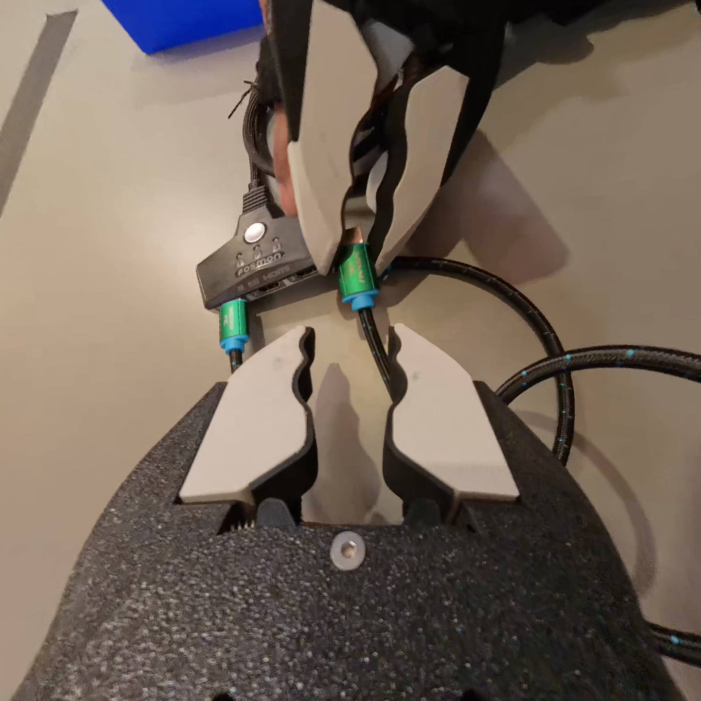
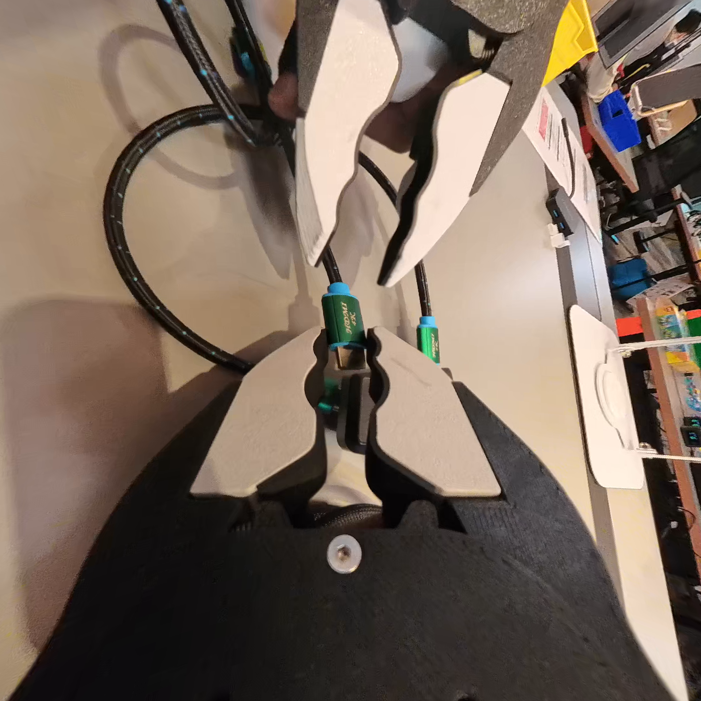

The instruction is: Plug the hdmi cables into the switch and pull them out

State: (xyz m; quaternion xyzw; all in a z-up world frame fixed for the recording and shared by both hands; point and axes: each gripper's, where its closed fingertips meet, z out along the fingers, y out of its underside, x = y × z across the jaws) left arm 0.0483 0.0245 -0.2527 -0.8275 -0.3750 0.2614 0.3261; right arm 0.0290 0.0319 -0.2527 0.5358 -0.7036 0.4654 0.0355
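The black HDMI switch (image 1: 258, 261) lies on the beige table, its ports facing my left gripper. One green HDMI plug (image 1: 233, 326) sits in its left port. My right gripper (image 2: 346, 337) is shut on a second green plug (image 2: 343, 326), which also shows in the left wrist view (image 1: 356, 273), just right of the switch with its metal tip bare and outside any port. My left gripper (image 1: 351, 333) is open and empty. The held plug's braided black cable (image 1: 375, 349) runs between its fingers.
Loops of braided cable (image 1: 531, 315) lie on the table to the right of the switch. A blue box (image 1: 182, 22) stands at the far left. In the right wrist view the table edge (image 2: 591, 341) is at right, with a white stand (image 2: 607, 398) and cluttered benches beyond. The tips of both grippers are at nearly the same place.
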